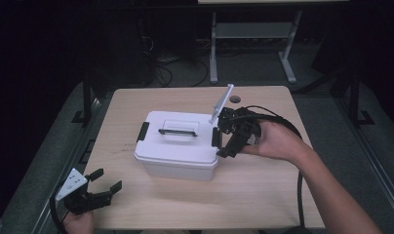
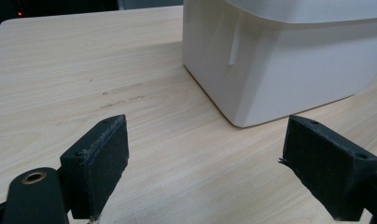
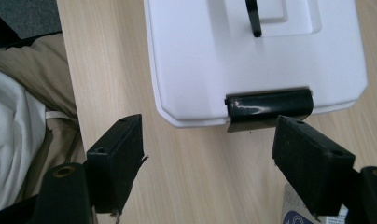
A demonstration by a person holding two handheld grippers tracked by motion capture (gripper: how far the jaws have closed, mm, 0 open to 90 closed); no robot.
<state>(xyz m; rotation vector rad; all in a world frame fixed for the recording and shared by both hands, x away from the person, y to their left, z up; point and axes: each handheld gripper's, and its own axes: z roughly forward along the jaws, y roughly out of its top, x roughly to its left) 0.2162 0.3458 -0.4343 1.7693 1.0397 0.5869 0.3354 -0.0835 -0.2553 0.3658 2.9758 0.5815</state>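
A white lidded box stands in the middle of the wooden table. Its lid carries a black handle and a black latch at each end: left latch, right latch. My right gripper hovers open just off the box's right end; in the right gripper view the right latch lies just ahead of the jaws, nothing between them. My left gripper is open near the table's front left corner, facing the box's lower corner from a distance.
A small round hole sits near the table's far edge. A table frame stands on the dark floor beyond. In the right gripper view, the person's tan and white clothing shows past the table edge.
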